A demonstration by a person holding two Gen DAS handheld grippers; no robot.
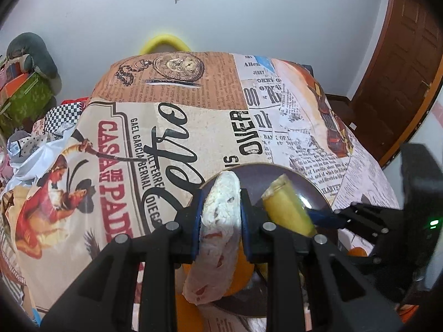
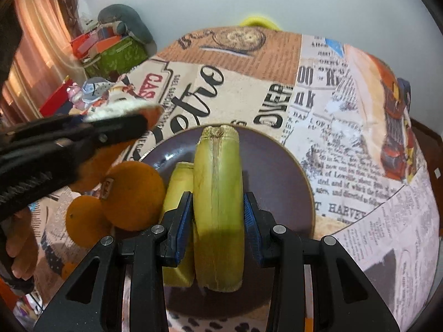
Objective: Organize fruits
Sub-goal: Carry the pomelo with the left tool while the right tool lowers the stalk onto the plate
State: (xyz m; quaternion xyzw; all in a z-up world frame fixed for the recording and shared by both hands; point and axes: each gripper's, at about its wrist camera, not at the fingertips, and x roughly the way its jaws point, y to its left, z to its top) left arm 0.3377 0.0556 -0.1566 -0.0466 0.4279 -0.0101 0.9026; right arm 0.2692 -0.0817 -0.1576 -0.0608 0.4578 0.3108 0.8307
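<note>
My left gripper [image 1: 221, 207] is shut on an orange peel [image 1: 218, 229], its white pith side showing, held over the left rim of a dark purple plate [image 1: 257, 171]. It also shows in the right wrist view [image 2: 124, 116] at upper left. My right gripper [image 2: 218, 215] is shut on a yellow-green banana piece [image 2: 218, 207] over the plate [image 2: 277, 179]. A second banana piece [image 2: 177, 182] lies on the plate beside it. Two whole oranges [image 2: 133, 193] [image 2: 84, 221] sit at the plate's left edge.
The table wears a cloth [image 1: 171, 127] printed with newspaper and poster pictures. A yellow chair back [image 1: 163, 43] stands behind the far edge. Boxes and clothes [image 1: 22, 88] pile up at the left. A brown door [image 1: 401, 69] is at the right.
</note>
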